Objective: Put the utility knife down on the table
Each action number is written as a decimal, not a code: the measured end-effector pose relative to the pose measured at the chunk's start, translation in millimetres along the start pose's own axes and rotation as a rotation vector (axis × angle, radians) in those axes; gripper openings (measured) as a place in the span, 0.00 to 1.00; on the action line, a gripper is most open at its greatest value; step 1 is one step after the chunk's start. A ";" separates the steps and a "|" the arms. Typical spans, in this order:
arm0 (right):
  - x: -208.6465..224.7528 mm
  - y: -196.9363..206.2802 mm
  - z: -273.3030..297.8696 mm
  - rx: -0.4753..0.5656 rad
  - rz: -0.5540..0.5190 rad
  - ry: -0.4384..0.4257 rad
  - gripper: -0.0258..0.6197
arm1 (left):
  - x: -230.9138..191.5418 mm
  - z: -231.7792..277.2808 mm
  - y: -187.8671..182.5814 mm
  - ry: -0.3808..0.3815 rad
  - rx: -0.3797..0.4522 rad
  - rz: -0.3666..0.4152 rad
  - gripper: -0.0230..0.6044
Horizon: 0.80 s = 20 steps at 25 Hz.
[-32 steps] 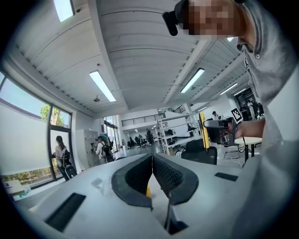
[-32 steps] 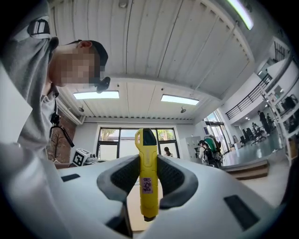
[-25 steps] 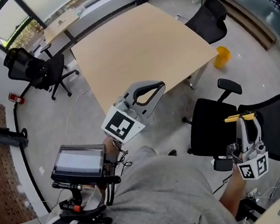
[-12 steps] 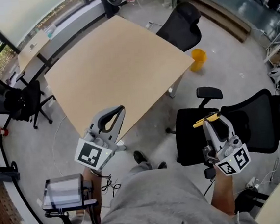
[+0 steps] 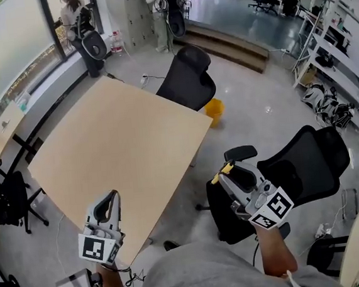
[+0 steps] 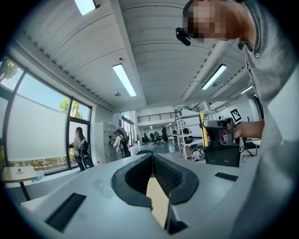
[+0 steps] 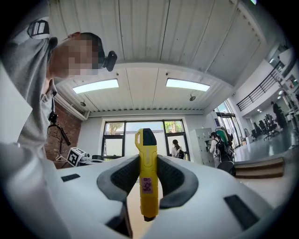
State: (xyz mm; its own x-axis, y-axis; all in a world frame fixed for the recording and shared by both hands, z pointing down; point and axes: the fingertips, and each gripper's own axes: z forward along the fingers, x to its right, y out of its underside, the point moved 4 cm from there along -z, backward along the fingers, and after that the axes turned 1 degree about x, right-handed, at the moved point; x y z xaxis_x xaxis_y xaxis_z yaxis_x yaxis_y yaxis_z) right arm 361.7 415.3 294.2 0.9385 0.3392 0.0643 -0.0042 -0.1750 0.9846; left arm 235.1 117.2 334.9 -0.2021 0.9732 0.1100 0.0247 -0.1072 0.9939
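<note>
Right gripper view: knife (image 7: 148, 179) between fingers (image 7: 176, 179)

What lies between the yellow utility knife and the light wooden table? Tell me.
Head view shows only bare grey floor between the yellow utility knife, clamped in the right gripper, and the light wooden table.

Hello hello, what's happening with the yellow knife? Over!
Left gripper shut, empty. Right gripper shut on utility knife. Knife off table, over black chair. Tabletop bare.
</note>
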 end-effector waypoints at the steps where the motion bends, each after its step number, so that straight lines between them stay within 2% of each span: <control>1: 0.8 1.1 8.6 -0.002 -0.003 0.000 0.22 | -7.5 -0.6 2.6 -0.003 -0.002 -0.004 0.05; 6: 4.0 4.0 50.5 -0.005 -0.017 -0.013 0.22 | -42.5 -3.9 17.6 -0.030 -0.012 -0.030 0.05; 12: 22.7 14.4 93.6 -0.030 -0.003 -0.073 0.22 | -64.8 1.7 31.8 -0.086 -0.040 -0.060 0.05; 20: 78.9 25.0 150.9 -0.031 0.033 -0.204 0.22 | -86.0 31.2 27.5 -0.237 -0.057 -0.057 0.05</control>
State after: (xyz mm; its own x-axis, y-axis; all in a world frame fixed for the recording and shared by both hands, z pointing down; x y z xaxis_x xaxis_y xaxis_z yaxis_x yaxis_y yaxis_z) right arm 487.7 298.2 299.3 0.9881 0.1392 0.0652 -0.0436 -0.1530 0.9873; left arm 283.7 36.9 352.7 0.0338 0.9978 0.0564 -0.0365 -0.0552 0.9978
